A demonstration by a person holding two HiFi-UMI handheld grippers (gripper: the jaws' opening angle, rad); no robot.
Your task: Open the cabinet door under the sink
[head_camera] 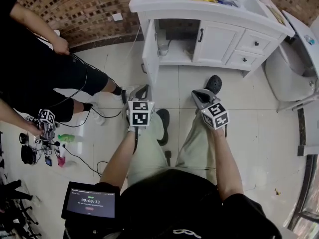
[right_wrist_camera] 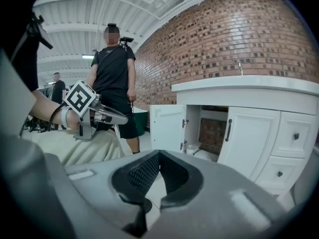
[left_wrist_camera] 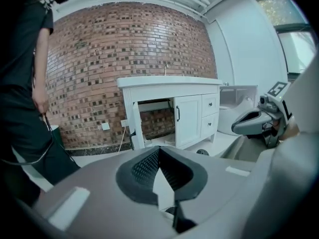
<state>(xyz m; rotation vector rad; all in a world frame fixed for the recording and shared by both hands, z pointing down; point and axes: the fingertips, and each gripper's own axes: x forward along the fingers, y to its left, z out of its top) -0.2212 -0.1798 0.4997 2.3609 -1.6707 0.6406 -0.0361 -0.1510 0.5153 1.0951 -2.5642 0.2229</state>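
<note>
1. The white cabinet (head_camera: 214, 15) under the sink is seen against a brick wall (head_camera: 89, 9), on a pale tiled floor (head_camera: 249, 113).
2. Its left door (head_camera: 150, 51) is found swung wide open on its left-hand hinges, standing out toward the room, so that the dark inside of the cabinet is laid bare.
3. The right door (head_camera: 218, 44) is kept closed; a black handle (head_camera: 201, 35) is fixed upright near its left edge.
4. Two small drawers (head_camera: 256, 44) are set to the right of the closed door, and both are pushed in.
5. The left gripper (left_wrist_camera: 158, 151) is held well apart from the cabinet, above the person's left knee; its jaws are brought fully together at the tips and nothing is caught between them.
6. The right gripper (right_wrist_camera: 159, 154) is held beside it above the right knee, also well clear of the doors; its jaws are likewise closed tip to tip, with nothing gripped.
7. A bystander (head_camera: 45, 78) in black clothing is seen to the left of the cabinet.
</note>
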